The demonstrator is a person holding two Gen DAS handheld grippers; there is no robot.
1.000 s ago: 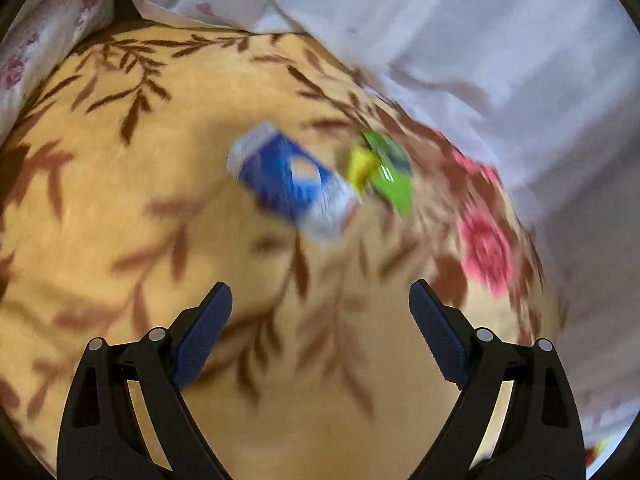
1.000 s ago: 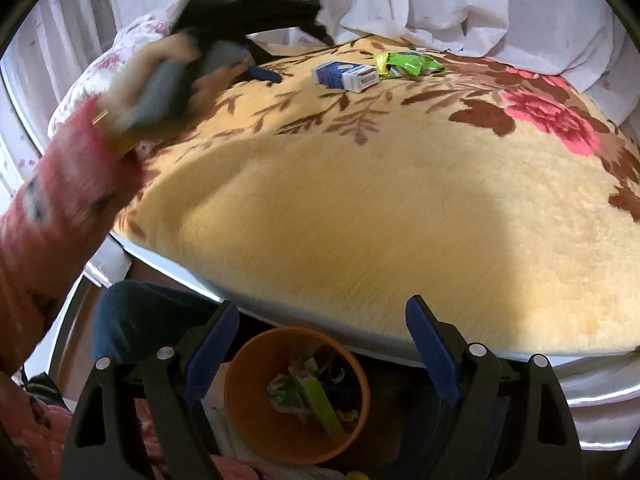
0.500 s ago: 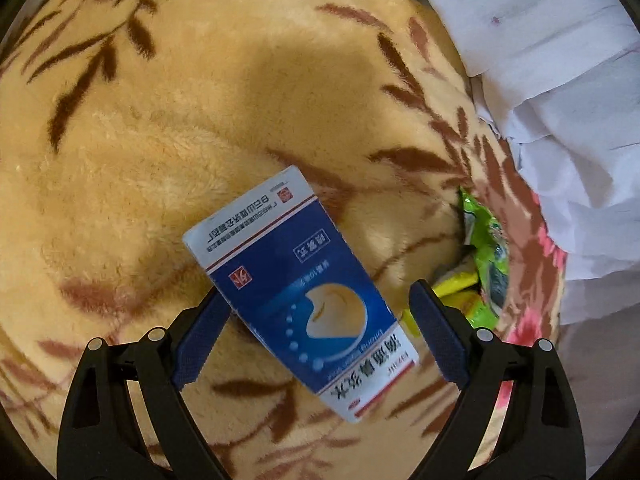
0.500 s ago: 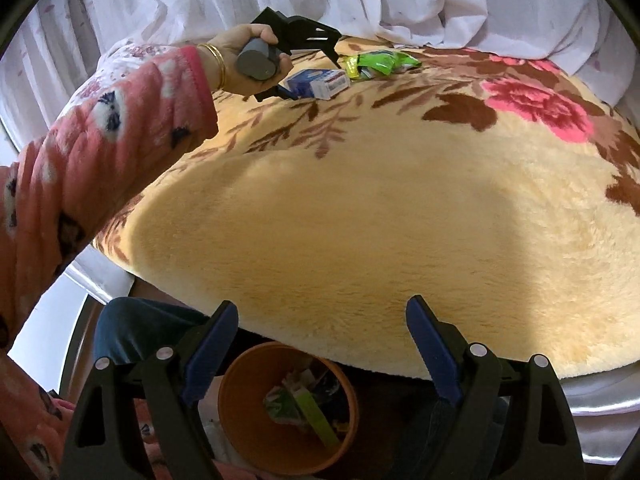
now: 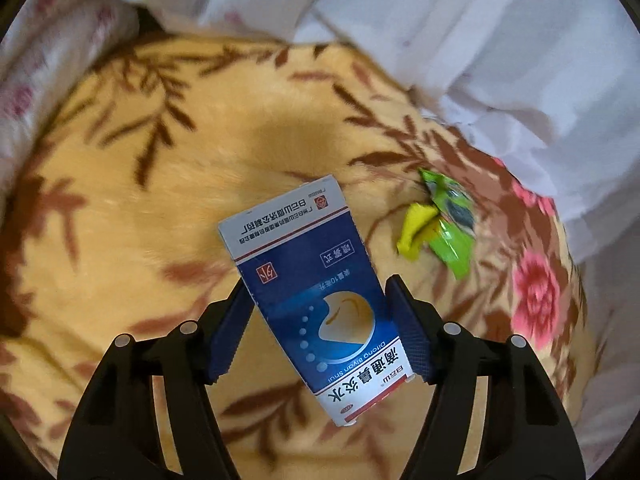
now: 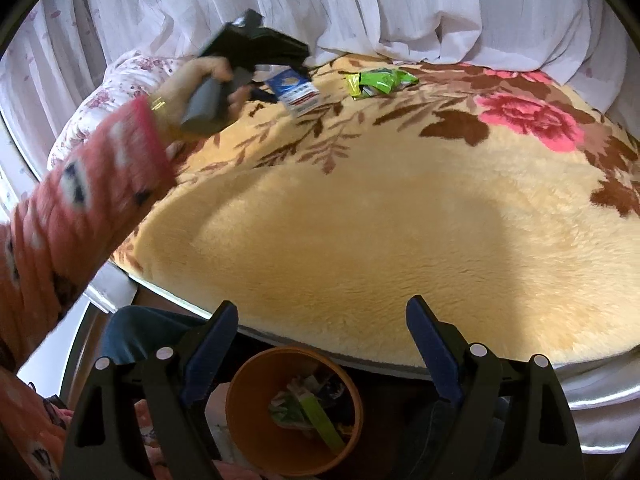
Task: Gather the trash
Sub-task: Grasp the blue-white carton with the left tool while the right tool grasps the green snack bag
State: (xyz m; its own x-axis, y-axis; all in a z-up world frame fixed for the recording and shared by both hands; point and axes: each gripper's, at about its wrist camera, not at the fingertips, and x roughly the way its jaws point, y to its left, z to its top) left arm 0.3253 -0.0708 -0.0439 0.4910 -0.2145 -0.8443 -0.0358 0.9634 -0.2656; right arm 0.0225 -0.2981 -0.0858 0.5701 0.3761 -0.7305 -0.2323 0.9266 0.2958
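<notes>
Now the blue box is caught and has to go to the bin

Nearest to the person, low by the bed, stands the orange bin (image 6: 240, 408), and it already has some trash in it: a green strip and crumpled wrappers. Just above it the right gripper (image 6: 322, 350) hangs with its jaws wide apart and nothing in them. Farther off on the yellow blanket (image 6: 360, 240), the left gripper (image 5: 320, 320) has just been closing, and its blue pads now squeeze the blue box (image 5: 316, 292) from both sides. I think the next move is to carry the box back over the bin and let go. Past the box, the green wrapper (image 5: 448, 224) lies waiting by the white curtain (image 5: 500, 40)
</notes>
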